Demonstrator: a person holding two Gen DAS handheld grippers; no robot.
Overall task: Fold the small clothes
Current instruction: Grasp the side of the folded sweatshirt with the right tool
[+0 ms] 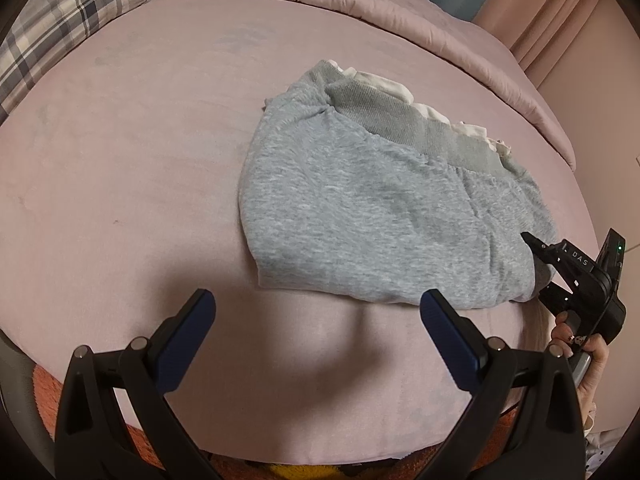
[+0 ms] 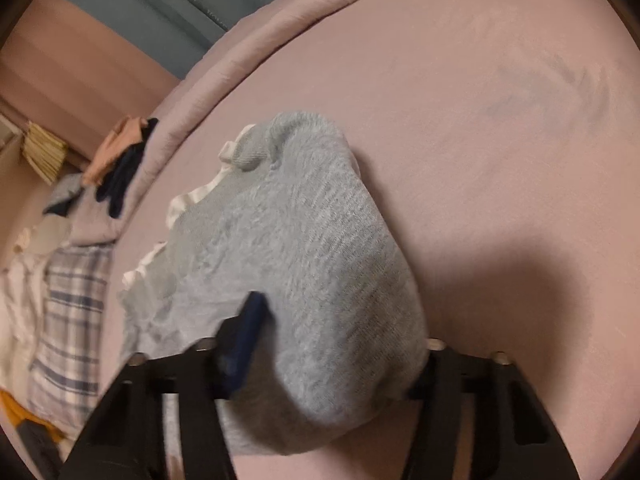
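The left gripper [image 1: 318, 312] hovers wide open over bare pink sheet [image 1: 120, 152], its blue-padded fingers [image 1: 452, 340] holding nothing, just short of the near folded edge of the grey sweatshirt [image 1: 360, 208]. The right gripper [image 2: 340, 340] straddles that fleecy bundle's corner, one pad on top and the other finger hidden beneath, seemingly pinching it. The garment lies mid-bed, ribbed hem and white lining [image 1: 400, 88] on its far side, a quilted duvet [image 1: 360, 4] and plaid pillow [image 1: 60, 28] beyond.

pink bed sheet [image 1: 120, 184], rolled pink duvet [image 1: 400, 12] at far edge, plaid pillow [image 1: 52, 28] far-left corner, pink wall [image 2: 80, 56]
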